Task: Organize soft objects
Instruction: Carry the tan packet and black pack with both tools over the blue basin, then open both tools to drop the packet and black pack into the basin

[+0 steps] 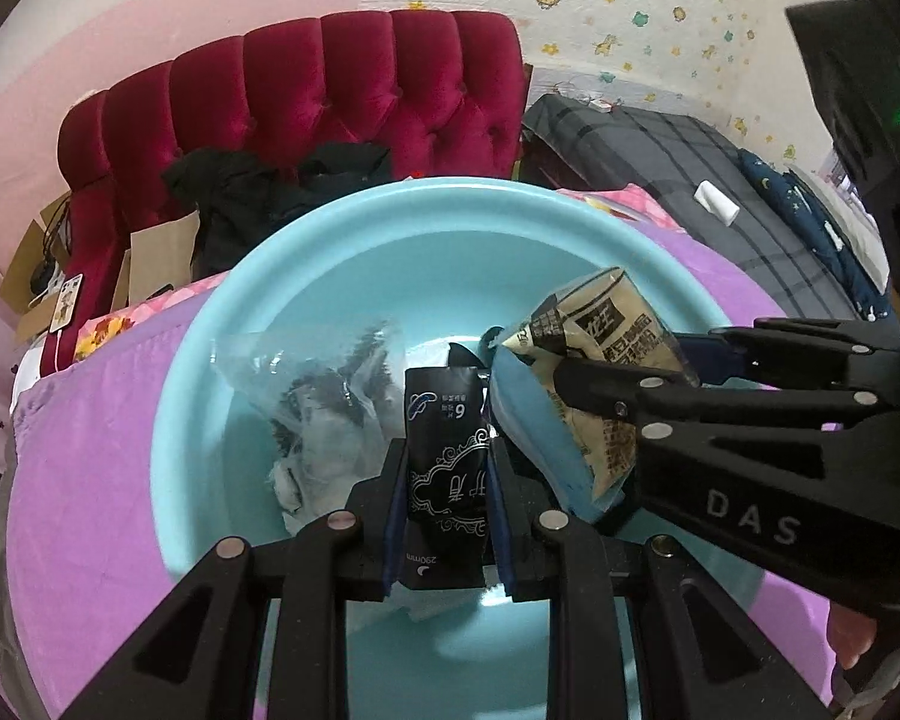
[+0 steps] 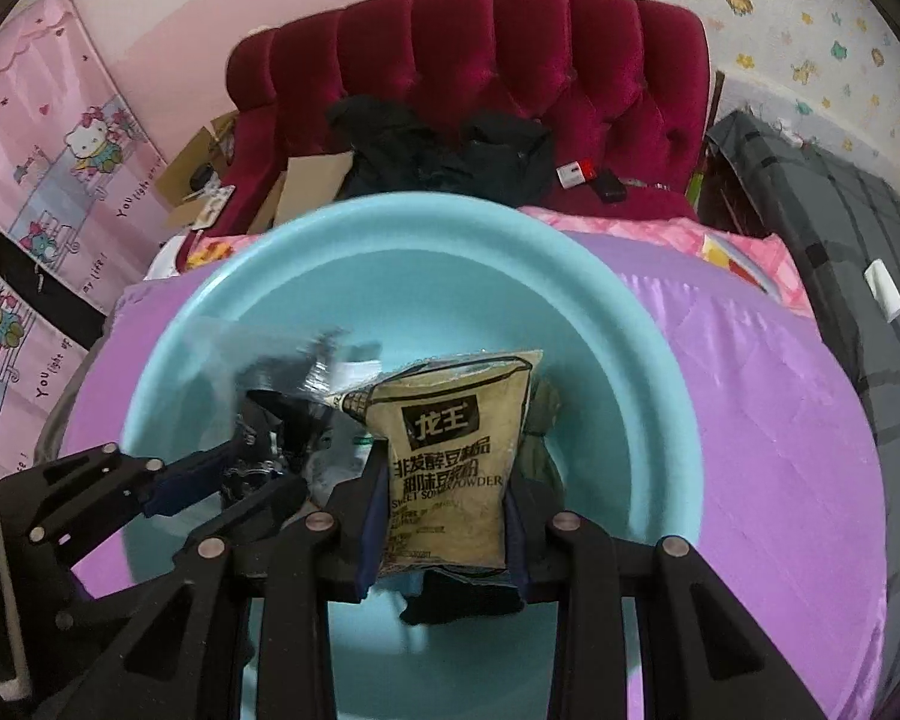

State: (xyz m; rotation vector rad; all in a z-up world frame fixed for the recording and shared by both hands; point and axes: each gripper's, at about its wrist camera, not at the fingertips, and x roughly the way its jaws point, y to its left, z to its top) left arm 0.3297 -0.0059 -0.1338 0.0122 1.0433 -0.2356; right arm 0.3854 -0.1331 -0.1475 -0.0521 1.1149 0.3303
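Both grippers are matte black plastic, built from angular linkage arms with triangular cut-outs. The left gripper [image 1: 447,480] carries round silver pivot pins along its arms, and dark blue pads line the inner faces of its fingers [image 1: 395,516]. The right gripper [image 2: 444,498] has the same build: black struts, silver pins, dark blue pads on its fingers [image 2: 371,531]. Seen from the left wrist camera at three o'clock, the right gripper's side bears pale embossed letters "DAS", and a small green light glows on the black housing at two o'clock.
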